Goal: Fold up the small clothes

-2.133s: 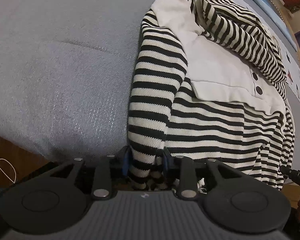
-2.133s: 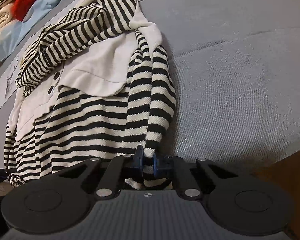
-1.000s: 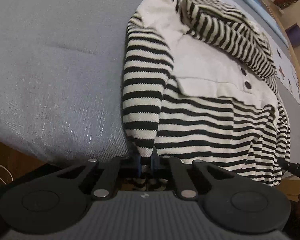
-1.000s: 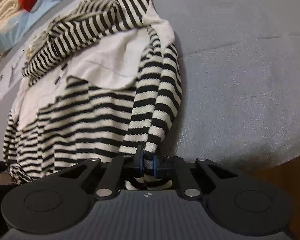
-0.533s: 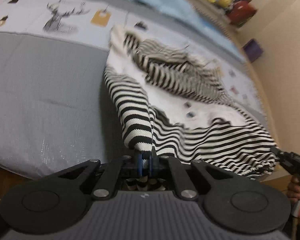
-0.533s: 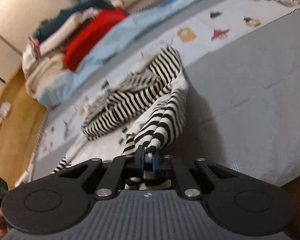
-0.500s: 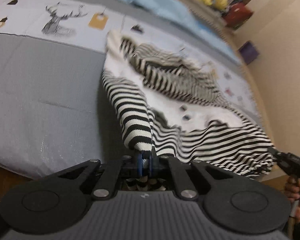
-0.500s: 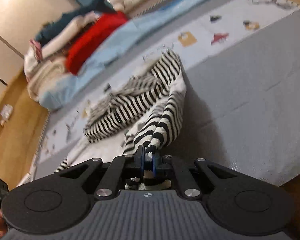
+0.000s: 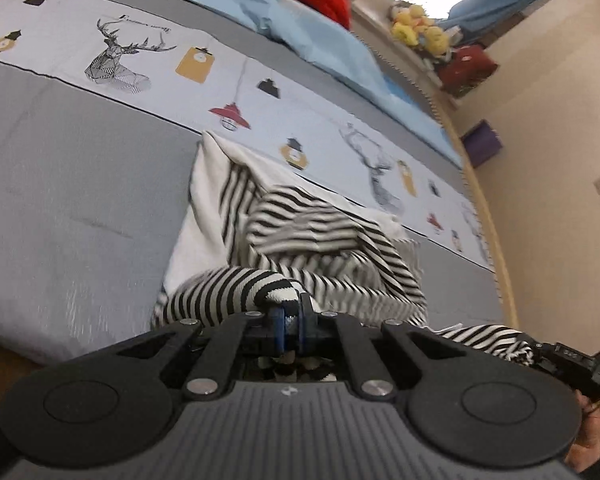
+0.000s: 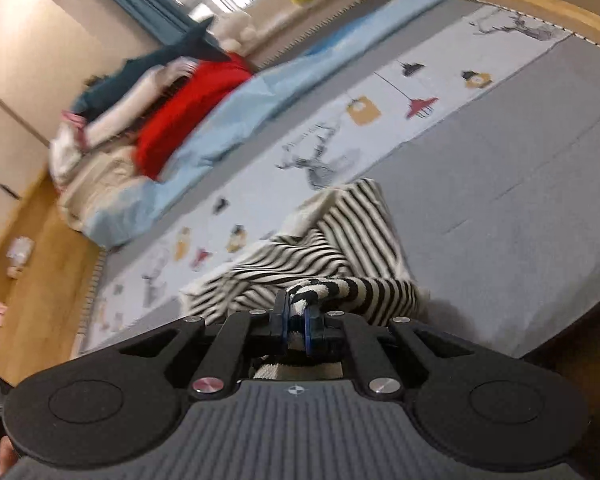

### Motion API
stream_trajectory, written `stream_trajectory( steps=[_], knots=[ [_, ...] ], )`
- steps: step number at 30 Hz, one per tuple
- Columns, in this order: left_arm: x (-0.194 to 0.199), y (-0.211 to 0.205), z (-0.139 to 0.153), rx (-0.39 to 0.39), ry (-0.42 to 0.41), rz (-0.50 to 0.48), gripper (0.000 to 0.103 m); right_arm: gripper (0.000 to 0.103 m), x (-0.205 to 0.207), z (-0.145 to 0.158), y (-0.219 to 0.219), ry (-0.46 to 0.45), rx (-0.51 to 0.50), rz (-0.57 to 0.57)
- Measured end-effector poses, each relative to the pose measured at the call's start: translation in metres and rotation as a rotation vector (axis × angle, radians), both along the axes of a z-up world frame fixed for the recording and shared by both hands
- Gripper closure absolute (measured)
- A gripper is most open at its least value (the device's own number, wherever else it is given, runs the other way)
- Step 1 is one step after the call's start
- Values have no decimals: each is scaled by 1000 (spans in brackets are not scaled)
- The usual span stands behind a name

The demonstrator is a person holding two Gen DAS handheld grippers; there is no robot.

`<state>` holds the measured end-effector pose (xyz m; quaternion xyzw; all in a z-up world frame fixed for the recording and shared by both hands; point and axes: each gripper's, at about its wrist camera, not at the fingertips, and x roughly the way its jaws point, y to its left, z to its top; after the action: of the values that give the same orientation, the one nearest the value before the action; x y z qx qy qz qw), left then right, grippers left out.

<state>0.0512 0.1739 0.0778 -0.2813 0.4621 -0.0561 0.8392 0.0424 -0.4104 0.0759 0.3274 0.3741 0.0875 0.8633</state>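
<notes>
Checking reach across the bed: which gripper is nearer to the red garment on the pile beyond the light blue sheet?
Probably left. Left gripper and right gripper each clamp the black-and-white striped knit sweater; the red garment lies far beyond both.

No lettering is legible; the small script above the deer print [image 9: 116, 68] is too blurred.

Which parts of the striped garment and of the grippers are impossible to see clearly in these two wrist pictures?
- Left wrist view: the striped garment near hem is hidden behind the left gripper body; its middle folds are blurred.
- Left wrist view: the right gripper is mostly cut off by the right edge.
- Right wrist view: the garment's end behind the right gripper's pads is hidden by the gripper body.
- Right wrist view: the clothes pile is blurred.
</notes>
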Motion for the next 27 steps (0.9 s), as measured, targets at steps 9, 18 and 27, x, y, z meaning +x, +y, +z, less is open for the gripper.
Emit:
stream_trajectory(
  steps=[9,18,27],
  knots=[
    [148,26,-65,43,88,96,97,97,148,-33,13,70,-56,-32],
    [191,55,-109,-143,124,201,80,88,239,-104,23,141,-35,-130],
    [175,50,-96,-177,71,181,40,69,227,-80,16,-12,-76,-121]
  ],
)
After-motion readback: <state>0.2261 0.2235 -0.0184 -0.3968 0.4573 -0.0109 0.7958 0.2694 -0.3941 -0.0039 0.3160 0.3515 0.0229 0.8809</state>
